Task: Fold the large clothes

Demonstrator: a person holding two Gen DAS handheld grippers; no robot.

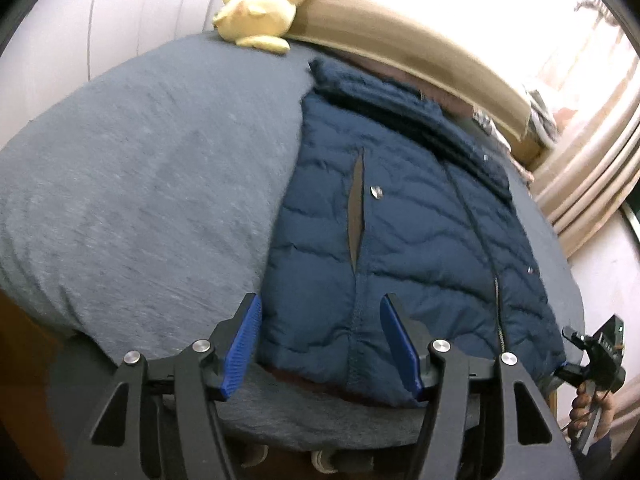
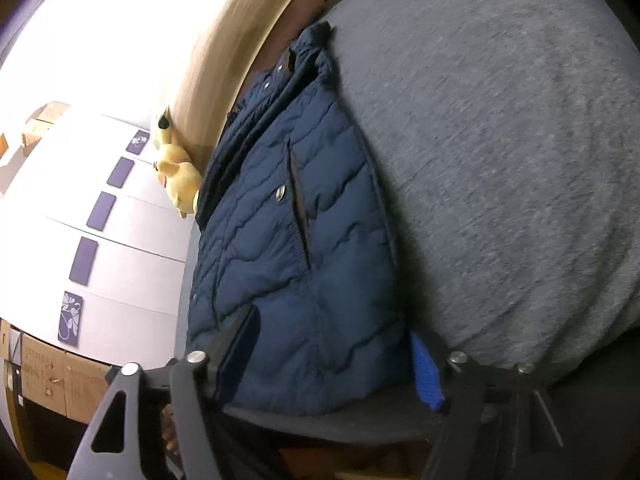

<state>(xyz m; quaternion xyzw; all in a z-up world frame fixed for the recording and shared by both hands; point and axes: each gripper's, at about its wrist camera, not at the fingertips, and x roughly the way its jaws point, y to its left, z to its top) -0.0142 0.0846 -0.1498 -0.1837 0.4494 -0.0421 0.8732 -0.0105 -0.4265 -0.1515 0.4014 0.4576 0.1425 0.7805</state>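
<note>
A navy quilted puffer jacket (image 1: 400,216) lies flat on a grey bed sheet (image 1: 140,184), collar toward the headboard and hem toward me. My left gripper (image 1: 320,344) is open, its blue pads either side of the hem's left corner, just above the fabric. The right wrist view shows the same jacket (image 2: 296,248) lying on the sheet (image 2: 500,160). My right gripper (image 2: 336,356) is open around the hem near its corner. The right gripper also shows in the left wrist view (image 1: 596,356) at the jacket's far hem corner.
A yellow plush toy (image 1: 264,4) sits at the beige headboard (image 1: 420,44). Curtains (image 1: 592,160) hang to the right. White cabinet doors (image 2: 112,240) and cardboard boxes (image 2: 60,380) stand beyond the bed's far side. The bed's near edge lies right under both grippers.
</note>
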